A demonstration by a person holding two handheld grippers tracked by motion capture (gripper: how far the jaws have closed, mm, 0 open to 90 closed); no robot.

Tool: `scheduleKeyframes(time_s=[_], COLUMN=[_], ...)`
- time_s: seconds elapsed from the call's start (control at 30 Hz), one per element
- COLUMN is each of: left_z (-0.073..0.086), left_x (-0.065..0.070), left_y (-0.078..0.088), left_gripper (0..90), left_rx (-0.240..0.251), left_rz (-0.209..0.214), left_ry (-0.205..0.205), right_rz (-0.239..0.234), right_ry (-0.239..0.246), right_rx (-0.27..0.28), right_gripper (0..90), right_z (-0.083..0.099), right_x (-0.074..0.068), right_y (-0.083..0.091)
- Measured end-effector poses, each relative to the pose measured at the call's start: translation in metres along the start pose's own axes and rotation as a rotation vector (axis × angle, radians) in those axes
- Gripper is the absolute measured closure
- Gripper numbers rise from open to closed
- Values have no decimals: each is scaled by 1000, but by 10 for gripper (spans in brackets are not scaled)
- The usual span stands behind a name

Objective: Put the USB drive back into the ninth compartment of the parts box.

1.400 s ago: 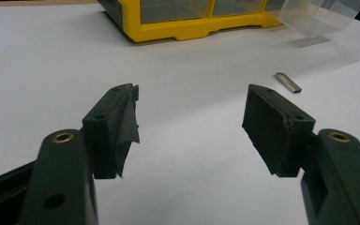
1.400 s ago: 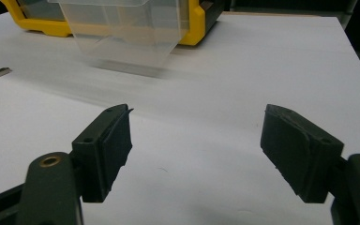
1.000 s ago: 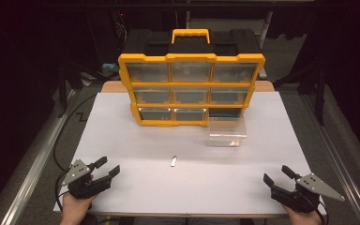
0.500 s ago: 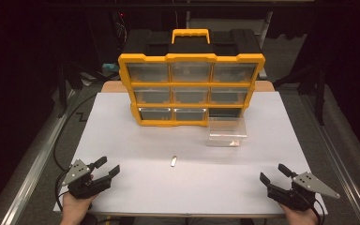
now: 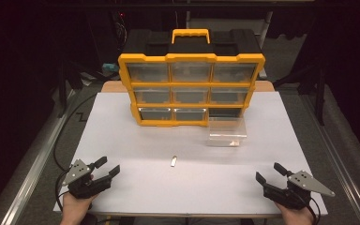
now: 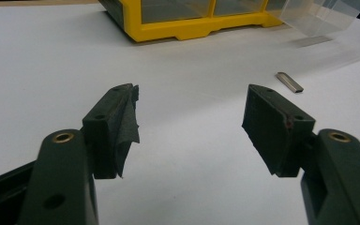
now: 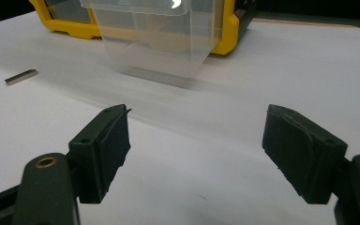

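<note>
Both the left gripper (image 5: 105, 168) and the right gripper (image 5: 270, 174) rest at the near corners of the white surface (image 5: 122, 140), jaws spread wide and holding nothing. Between them, toward the middle, lies a small metal piece (image 5: 173, 161). Farther off, a clear drawer (image 5: 226, 131) sits just in front of the yellow organizer (image 5: 191, 86).

No readable text, label, brand or number on anything on the table.

We are seeing the table layout.
Organizer (image 5: 191, 89) is sitting upper centre; drawer (image 5: 226, 132) lower right of it; metal piece (image 5: 173, 161) lying below, mid-frame.
</note>
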State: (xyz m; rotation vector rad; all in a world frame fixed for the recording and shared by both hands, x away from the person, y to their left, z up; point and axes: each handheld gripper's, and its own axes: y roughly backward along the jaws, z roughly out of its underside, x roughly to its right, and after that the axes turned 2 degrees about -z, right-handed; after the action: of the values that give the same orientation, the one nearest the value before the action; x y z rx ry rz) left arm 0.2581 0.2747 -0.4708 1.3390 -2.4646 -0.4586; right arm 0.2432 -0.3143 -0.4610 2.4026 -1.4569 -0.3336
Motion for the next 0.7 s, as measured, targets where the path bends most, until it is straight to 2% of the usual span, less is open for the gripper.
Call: scheduleKeyframes(time_s=[0.7], left_z=[0], left_x=[0], left_y=[0], left_gripper=[359], left_rx=[0], left_rz=[1], left_ry=[1], right_rz=[-49], right_ry=[20], right_rx=[0], right_gripper=[239], right_z=[-5], right_x=[-14], right_y=[-15])
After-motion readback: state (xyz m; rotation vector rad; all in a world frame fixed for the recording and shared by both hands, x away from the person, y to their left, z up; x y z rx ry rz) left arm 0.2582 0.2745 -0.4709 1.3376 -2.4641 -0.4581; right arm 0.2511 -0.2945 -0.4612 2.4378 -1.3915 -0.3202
